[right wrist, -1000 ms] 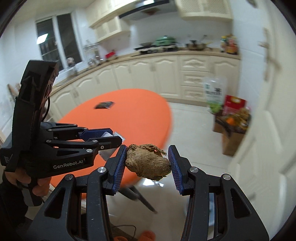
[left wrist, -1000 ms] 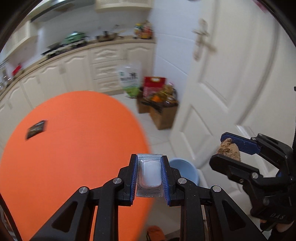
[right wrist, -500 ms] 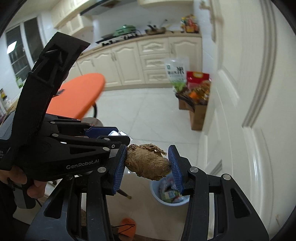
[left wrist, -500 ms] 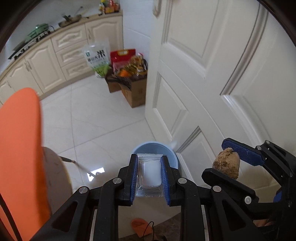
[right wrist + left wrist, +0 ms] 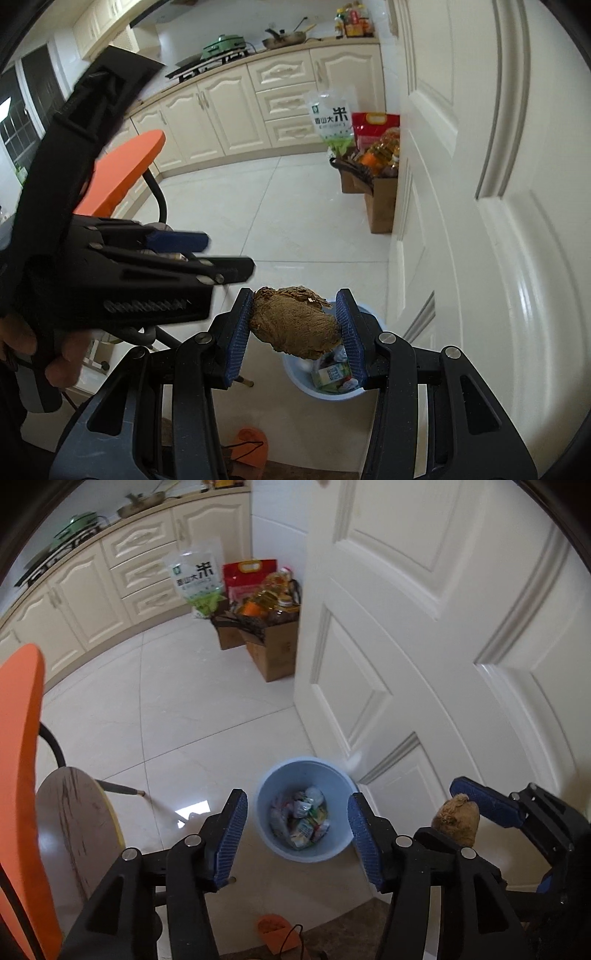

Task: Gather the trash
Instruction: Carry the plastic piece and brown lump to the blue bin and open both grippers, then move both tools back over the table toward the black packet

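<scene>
Blue plastic made up the one round bin point(image 5: 334, 851) on the pale tiled floor point(image 5: 192, 716), standing just beside the white panelled door point(image 5: 424, 635). I counted one bin, two grippers and one lump of trash in hand. The left gripper point(image 5: 295, 834) hung over the bin with its ribbed blue fingers point(image 5: 231, 834) spread; they had just been opening and nothing was between them. Through that gap I looked straight down onto crumpled wrappers and small cartons point(image 5: 301, 821) heaped in the bin. The right gripper point(image 5: 297, 332) was clenched on a brown lump point(image 5: 295, 325), rough, fibrous and irregular, pressed between both pads, above the bin's rim point(image 5: 325, 395). From the left camera the same lump point(image 5: 457, 818) showed to the right of the bin.

Farther off I saw two cardboard boxes point(image 5: 273, 646) stuffed with bottles and packets, with one white-and-green bag point(image 5: 195, 578) and one red bag point(image 5: 249, 572) behind them. Cream cabinets point(image 5: 122, 579) ran under the counter point(image 5: 295, 46), which carried one green pot point(image 5: 225, 41) and one pan point(image 5: 284, 36). One orange tabletop point(image 5: 20, 775) edged the left, with one round wood-grain stool point(image 5: 75, 830) beside it.
</scene>
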Action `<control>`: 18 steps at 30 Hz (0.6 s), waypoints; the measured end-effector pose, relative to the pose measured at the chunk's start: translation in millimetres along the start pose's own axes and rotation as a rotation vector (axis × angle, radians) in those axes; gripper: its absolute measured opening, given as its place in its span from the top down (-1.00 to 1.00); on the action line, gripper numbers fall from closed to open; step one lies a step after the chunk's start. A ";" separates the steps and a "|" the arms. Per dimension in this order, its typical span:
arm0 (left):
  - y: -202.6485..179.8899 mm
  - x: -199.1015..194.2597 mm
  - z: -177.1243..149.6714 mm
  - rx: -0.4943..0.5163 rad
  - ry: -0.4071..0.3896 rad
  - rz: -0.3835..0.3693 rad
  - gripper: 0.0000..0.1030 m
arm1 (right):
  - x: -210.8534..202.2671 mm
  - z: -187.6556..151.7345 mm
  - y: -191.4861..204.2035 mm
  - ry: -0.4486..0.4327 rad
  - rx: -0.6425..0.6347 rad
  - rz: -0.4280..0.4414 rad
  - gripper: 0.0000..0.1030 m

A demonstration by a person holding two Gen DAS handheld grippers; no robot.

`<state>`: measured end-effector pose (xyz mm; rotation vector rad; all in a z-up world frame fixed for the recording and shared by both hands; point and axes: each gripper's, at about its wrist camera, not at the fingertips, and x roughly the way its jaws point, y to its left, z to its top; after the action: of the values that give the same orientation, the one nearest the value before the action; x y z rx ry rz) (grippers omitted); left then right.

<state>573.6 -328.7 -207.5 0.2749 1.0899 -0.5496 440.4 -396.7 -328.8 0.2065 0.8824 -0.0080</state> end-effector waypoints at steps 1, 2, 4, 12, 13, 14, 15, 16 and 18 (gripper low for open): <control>2.6 0.1 -2.0 -0.007 0.002 0.006 -0.02 | 1.0 -1.4 0.1 0.001 0.002 0.003 0.16; 5.4 0.4 -3.8 -0.013 0.003 0.017 -0.03 | 2.7 -1.6 0.1 0.003 0.005 0.006 0.16; 8.4 -0.6 -4.6 -0.018 -0.001 0.032 -0.06 | 6.1 -1.4 0.7 0.005 0.008 0.008 0.16; 19.0 -23.9 -13.2 -0.036 -0.042 0.067 -0.16 | 31.7 11.7 -2.9 0.004 0.027 -0.032 0.13; 19.9 -26.3 -14.7 -0.038 -0.045 0.068 -0.16 | 32.7 12.3 -3.2 0.004 0.032 -0.030 0.02; 21.2 -29.9 -17.1 -0.038 -0.049 0.066 -0.16 | 32.5 13.5 -3.1 0.002 0.041 -0.029 -0.05; 23.7 -34.2 -19.9 -0.039 -0.052 0.067 -0.16 | 31.5 14.4 -2.2 0.001 0.043 -0.033 -0.23; 25.1 -38.4 -21.8 -0.042 -0.057 0.067 -0.16 | 29.5 15.2 -0.6 -0.004 0.042 -0.034 -0.39; 26.9 -49.0 -26.9 -0.043 -0.070 0.060 -0.16 | 23.4 16.8 4.1 -0.008 0.039 -0.028 -0.39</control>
<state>550.9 -279.6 -177.2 0.2483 1.0211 -0.4785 468.5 -394.0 -335.7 0.2306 0.8772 -0.0517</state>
